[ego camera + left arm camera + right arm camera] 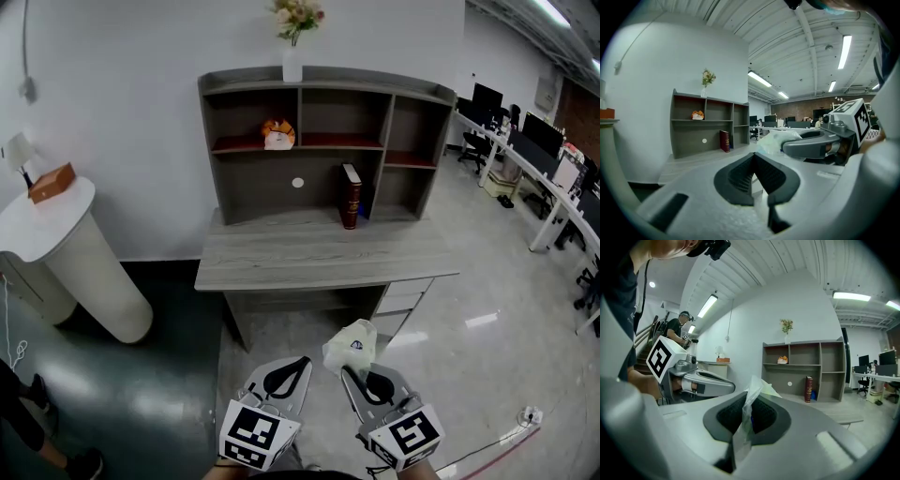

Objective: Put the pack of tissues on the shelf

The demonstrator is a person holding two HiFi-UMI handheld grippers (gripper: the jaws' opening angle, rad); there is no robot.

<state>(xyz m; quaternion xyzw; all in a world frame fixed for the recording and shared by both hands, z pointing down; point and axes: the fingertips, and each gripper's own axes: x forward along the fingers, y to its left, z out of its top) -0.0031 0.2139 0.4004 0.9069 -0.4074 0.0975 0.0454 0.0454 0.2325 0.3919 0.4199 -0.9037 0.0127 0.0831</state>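
The pack of tissues [352, 345], a pale soft packet in clear wrap, is pinched by its wrapper in my right gripper [354, 373], which is shut on it. In the right gripper view the wrapper [752, 397] stands up between the pads. My left gripper [298, 364] hangs beside it on the left, shut with nothing in it; its jaws meet in the left gripper view [753, 159]. The grey shelf unit [323, 141] stands on a desk [319, 258] ahead of both grippers, well out of reach. It also shows as the shelf [804, 369] in the right gripper view.
A red book [351, 195] leans in the lower middle bay and an orange-and-white item [277, 134] sits on the upper left shelf. A vase of flowers [293, 56] tops the unit. A white pedestal table [66, 234] with a brown box [52, 183] stands at the left. Office desks [544, 178] run along the right.
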